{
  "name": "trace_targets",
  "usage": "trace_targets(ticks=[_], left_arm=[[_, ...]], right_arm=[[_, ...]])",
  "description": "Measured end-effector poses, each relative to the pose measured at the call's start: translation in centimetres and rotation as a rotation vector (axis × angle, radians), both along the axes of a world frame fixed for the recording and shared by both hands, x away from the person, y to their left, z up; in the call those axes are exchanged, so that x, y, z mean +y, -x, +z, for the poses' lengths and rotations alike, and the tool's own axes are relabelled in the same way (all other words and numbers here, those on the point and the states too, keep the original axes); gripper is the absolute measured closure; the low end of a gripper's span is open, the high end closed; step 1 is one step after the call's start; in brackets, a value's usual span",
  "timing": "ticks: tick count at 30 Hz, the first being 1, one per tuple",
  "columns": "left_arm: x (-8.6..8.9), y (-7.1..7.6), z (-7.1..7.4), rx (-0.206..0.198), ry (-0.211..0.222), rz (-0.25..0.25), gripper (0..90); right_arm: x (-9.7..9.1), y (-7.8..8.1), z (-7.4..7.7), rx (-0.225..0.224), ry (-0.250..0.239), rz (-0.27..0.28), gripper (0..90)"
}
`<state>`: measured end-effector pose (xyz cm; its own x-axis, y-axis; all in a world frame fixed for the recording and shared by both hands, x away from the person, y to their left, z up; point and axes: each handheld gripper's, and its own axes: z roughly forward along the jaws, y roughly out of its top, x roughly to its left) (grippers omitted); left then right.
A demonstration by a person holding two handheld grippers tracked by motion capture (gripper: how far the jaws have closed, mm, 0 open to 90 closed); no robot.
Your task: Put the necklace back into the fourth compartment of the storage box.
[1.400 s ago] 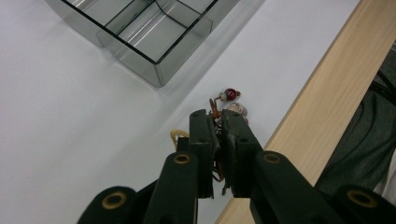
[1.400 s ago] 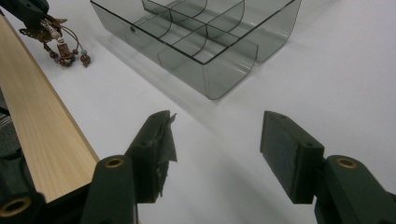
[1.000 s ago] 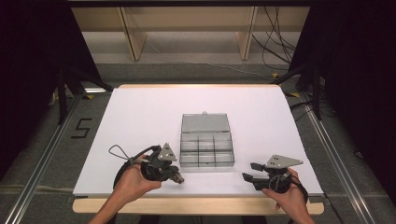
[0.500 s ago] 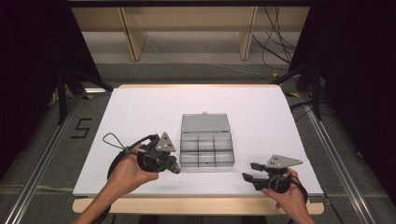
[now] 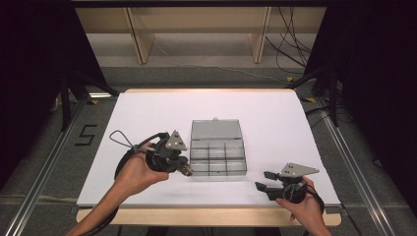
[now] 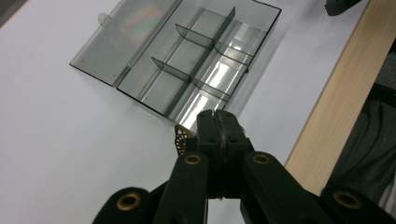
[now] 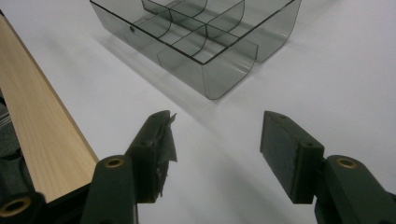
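- High view: the left tool (image 5: 189, 169), closed on a small gold filigree piece, is held beside the open compartment box (image 5: 218, 153) on the table (image 5: 147, 113).
- Left gripper view: the gold filigree piece (image 6: 183, 138) is pinched by one edge; it is judged light, thin and easily bent, best held at its rim.
- Right gripper view: the right tool (image 7: 217, 149) is held wide and empty.

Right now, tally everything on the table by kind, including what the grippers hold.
Clear compartment box, lid open: 1
Small gold filigree piece, pinched in the left gripper: 1
Grippers: 2, the right gripper open with nothing between its jaws
Total: 4
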<state>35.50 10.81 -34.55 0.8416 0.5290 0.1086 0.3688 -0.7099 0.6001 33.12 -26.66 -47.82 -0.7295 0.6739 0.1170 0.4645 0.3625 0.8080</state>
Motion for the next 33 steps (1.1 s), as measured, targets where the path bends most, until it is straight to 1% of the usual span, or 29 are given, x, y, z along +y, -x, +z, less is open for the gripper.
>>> trace_targets(ticks=[1,2,7,10,11,12,15,16,17,18,20,21,23,24,25,29,31,32,33], left_arm=[[-0.1,-0.1,0.1,-0.008,0.001,-0.002,89.2],[-0.2,-0.2,0.0,0.003,0.007,-0.001,89.2],[-1.0,-1.1,0.0,0.002,0.000,-0.012,89.2],[-1.5,-1.7,-0.1,0.004,0.004,-0.013,89.2],[-1.6,-1.8,-0.1,0.004,-0.002,-0.014,89.1],[-1.9,-2.1,-0.3,0.007,-0.003,-0.012,89.2],[-2.2,-2.4,-0.5,0.012,-0.006,-0.014,89.2],[-2.4,-2.8,-0.6,0.008,-0.015,-0.022,89.2],[-2.4,-2.8,-0.6,0.008,-0.015,-0.022,89.1],[-2.6,-3.2,-0.9,0.010,-0.025,-0.017,89.2],[-2.7,-3.4,-1.1,0.014,-0.023,-0.009,89.1],[-2.8,-3.6,-1.2,0.017,-0.032,-0.015,89.1],[-2.9,-3.9,-1.6,0.029,-0.034,-0.010,89.1],[-3.0,-4.1,-1.9,0.033,-0.034,-0.006,89.2],[-3.0,-4.3,-2.1,0.034,-0.031,-0.008,89.2],[-3.2,-5.0,-3.1,0.053,-0.030,0.009,89.1],[-3.3,-5.3,-3.5,0.058,-0.026,0.015,89.1],[-3.3,-5.5,-3.7,0.058,-0.031,0.010,89.1],[-3.3,-5.6,-3.9,0.067,-0.033,0.012,89.1]], right_arm=[[0.0,0.0,0.0,-0.001,0.000,0.000,44.4],[0.0,0.0,0.0,-0.001,0.002,-0.003,44.4],[0.0,0.0,0.0,0.000,-0.001,-0.003,44.4],[0.0,0.0,0.0,0.000,-0.001,-0.003,44.4],[0.0,0.0,0.0,-0.002,-0.001,-0.004,44.4],[-0.1,0.0,0.1,-0.013,0.006,-0.003,44.4],[-0.1,0.0,0.0,-0.013,0.003,-0.002,44.4],[-0.1,0.0,0.1,-0.012,0.004,-0.001,44.4],[-0.1,0.0,0.1,-0.012,0.004,-0.001,44.4],[0.0,0.0,0.0,-0.003,-0.004,-0.003,44.4],[0.0,0.1,0.0,-0.003,-0.010,-0.004,44.4],[0.0,0.1,0.1,0.001,-0.006,-0.001,44.4],[0.0,0.0,0.0,0.000,-0.003,-0.001,44.4],[-0.1,0.0,0.1,-0.014,0.004,-0.004,44.3],[-0.1,0.0,0.1,-0.014,0.004,-0.004,44.3],[-0.1,0.0,0.1,-0.012,0.005,-0.002,44.4],[0.0,0.0,0.0,0.000,-0.002,-0.001,44.4],[0.0,0.0,0.0,-0.001,-0.002,0.000,44.4],[0.0,0.0,0.0,-0.001,0.000,-0.003,44.2]])
